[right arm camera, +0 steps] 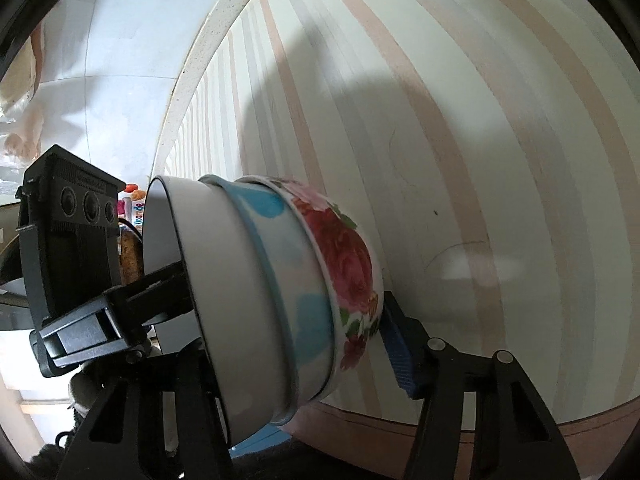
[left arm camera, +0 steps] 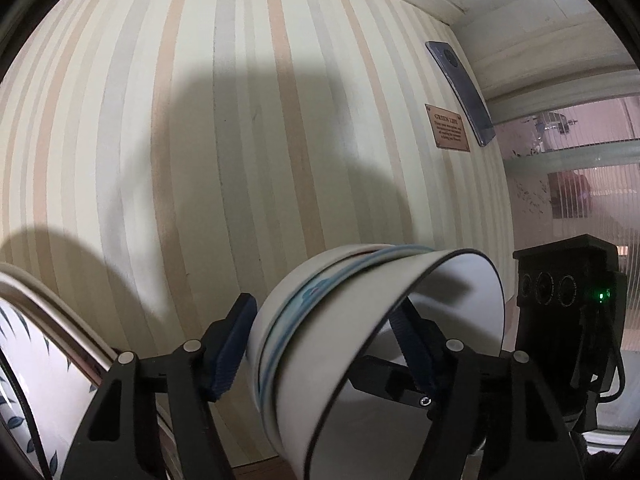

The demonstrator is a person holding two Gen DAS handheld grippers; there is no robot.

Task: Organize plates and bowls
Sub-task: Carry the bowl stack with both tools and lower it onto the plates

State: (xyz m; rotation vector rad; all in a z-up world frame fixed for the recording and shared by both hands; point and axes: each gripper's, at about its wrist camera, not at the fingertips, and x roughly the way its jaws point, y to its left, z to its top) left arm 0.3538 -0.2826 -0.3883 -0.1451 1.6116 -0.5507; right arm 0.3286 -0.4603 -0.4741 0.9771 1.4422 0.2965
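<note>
A stack of three nested bowls (right arm camera: 280, 292) is carried tilted on its side between the two claws, above a striped desk (right arm camera: 460, 160). The outermost bowl is white with red roses (right arm camera: 348, 264), the middle one is white with blue patches (right arm camera: 280, 240), and the innermost is plain white with a dark rim (left arm camera: 420, 320). The left claw (left arm camera: 320, 348) is closed on the wall of the stack, one finger outside against the bowls and the other inside the white bowl. The right claw (right arm camera: 280, 360) has the stack between its fingers, and its right blue pad (right arm camera: 396, 356) sits at the rose bowl, but I cannot tell if it really presses. I judge that these bowls are hard, glazed and rather slippery, fragile if they fall, and heavy together; nested ones can slide out of each other when tilted, so holding across the rim is the safest grip. At the left of the left wrist view, a plate with leaf pattern (left arm camera: 36, 380) stands close to the claw. The desk surface ahead is free, with a small plaque (left arm camera: 448, 128) and a dark phone (left arm camera: 460, 92) lying far at the right edge, and the desk border near.
</note>
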